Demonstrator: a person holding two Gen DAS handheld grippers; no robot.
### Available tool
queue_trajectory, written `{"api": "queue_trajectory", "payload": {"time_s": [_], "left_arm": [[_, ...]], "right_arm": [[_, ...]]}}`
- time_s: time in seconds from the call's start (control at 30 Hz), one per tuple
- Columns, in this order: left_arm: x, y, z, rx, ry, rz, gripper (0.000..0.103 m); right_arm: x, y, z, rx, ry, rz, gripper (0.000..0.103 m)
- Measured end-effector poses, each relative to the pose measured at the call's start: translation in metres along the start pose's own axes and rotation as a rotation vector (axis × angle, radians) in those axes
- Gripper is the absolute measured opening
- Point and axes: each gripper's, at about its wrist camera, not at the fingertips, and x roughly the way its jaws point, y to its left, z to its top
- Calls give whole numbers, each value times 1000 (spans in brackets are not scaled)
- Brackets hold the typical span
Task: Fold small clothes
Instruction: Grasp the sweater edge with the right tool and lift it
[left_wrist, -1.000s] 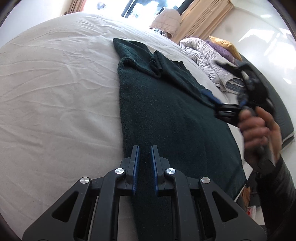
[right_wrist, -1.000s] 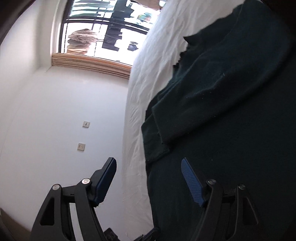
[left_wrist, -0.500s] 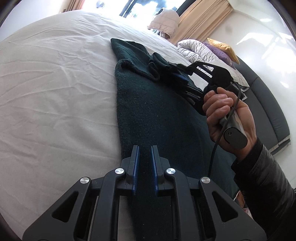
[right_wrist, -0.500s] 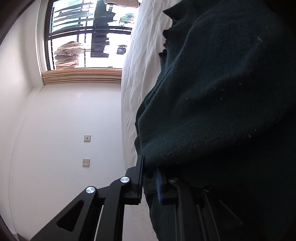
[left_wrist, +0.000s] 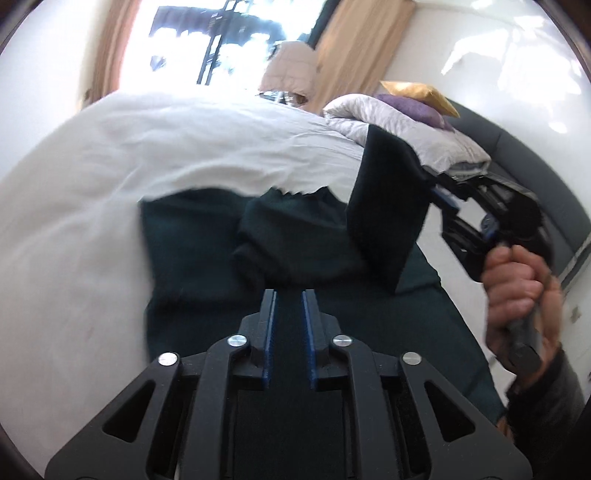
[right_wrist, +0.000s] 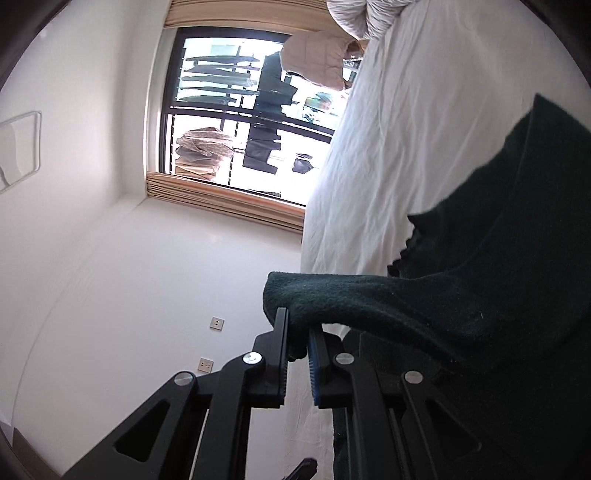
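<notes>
A dark green garment (left_wrist: 207, 251) lies on the white bed (left_wrist: 110, 166). My left gripper (left_wrist: 289, 306) hovers low over its near part. The jaws are opening, a narrow gap apart, and dark cloth still runs between the pads. To the right, my right gripper (left_wrist: 439, 194) is shut on an edge of the garment and holds a flap (left_wrist: 388, 206) up off the bed. In the right wrist view the right gripper (right_wrist: 297, 332) pinches that thick folded edge (right_wrist: 369, 299), and the rest of the garment (right_wrist: 498, 240) trails away to the right.
A person's hand (left_wrist: 517, 280) grips the right tool's handle. A folded grey quilt (left_wrist: 406, 122) with purple and yellow pillows (left_wrist: 417, 92) lies at the bed's far right, against a dark headboard (left_wrist: 535, 177). Beyond the bed is a window (right_wrist: 240, 110). White sheet (right_wrist: 369, 147) spreads left of the garment.
The right gripper closed on the garment's edge and raised it as a flap. The left gripper rose and moved forward over the garment, so the window and far wall now show.
</notes>
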Motion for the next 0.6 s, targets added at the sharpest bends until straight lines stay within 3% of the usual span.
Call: {"api": "queue_trajectory", "payload": {"time_s": [0.03, 0.07, 0.1, 0.3, 0.43, 0.5, 0.53, 0.57, 0.6], "left_arm": [[10, -10, 6, 33, -5, 2, 33], [24, -21, 11, 71, -1, 5, 59], [33, -27, 14, 82, 7, 6, 68], [55, -38, -10, 30, 69, -66, 71], [53, -12, -29, -76, 90, -55, 70], [50, 3, -34, -129, 90, -43, 70], [49, 11, -37, -154, 91, -36, 71], [50, 15, -39, -164, 91, -30, 70], [48, 21, -41, -166, 88, -29, 70]], "right_arm": [[-9, 3, 6, -8, -12, 8, 11], [-19, 5, 14, -11, -28, 18, 11], [-29, 7, 22, -15, -46, 27, 11], [-106, -29, 65, 29, -169, 11, 11], [-175, -85, 93, 124, -346, -85, 12], [-197, -114, 103, 184, -382, -174, 16], [-205, -126, 104, 215, -400, -237, 20], [-211, -135, 103, 238, -408, -283, 48], [-215, -141, 99, 275, -410, -314, 86]]}}
